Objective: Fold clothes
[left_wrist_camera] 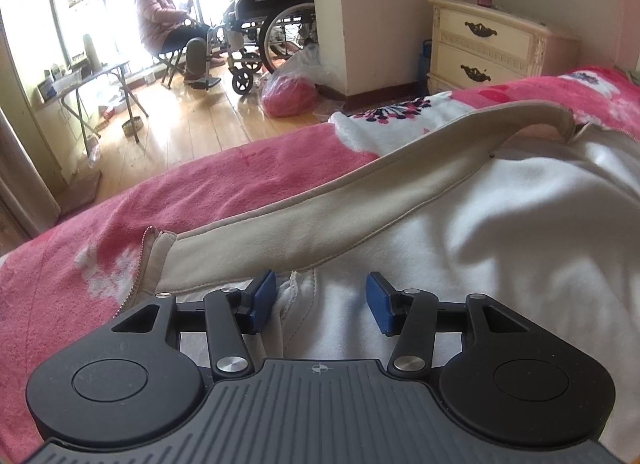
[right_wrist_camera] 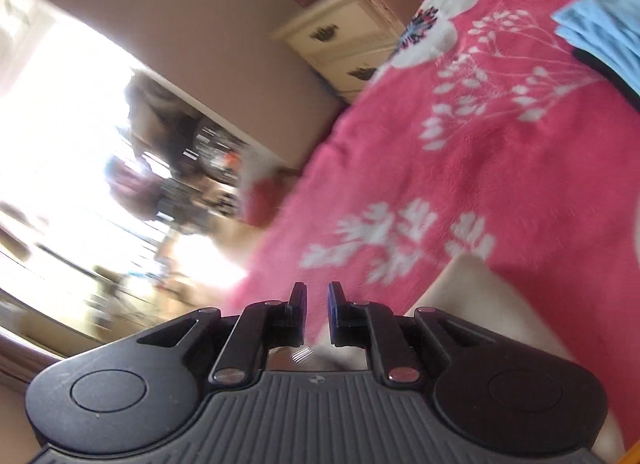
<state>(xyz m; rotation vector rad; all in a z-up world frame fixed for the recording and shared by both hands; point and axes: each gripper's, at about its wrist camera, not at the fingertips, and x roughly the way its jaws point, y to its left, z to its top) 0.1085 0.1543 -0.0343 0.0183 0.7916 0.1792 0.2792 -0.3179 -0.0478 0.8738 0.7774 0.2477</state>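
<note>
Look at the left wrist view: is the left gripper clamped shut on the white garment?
No: the left gripper stands open, its blue pads apart above the white garment.

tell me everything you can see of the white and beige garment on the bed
The garment is a soft white fleecy piece with a wide beige band along its edge and a metal zipper at the near corner. It lies spread and rumpled on the pink floral blanket. The left claw hovers open over it.

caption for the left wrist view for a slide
Left tongs open over a white and beige jacket on a pink floral blanket.
</note>
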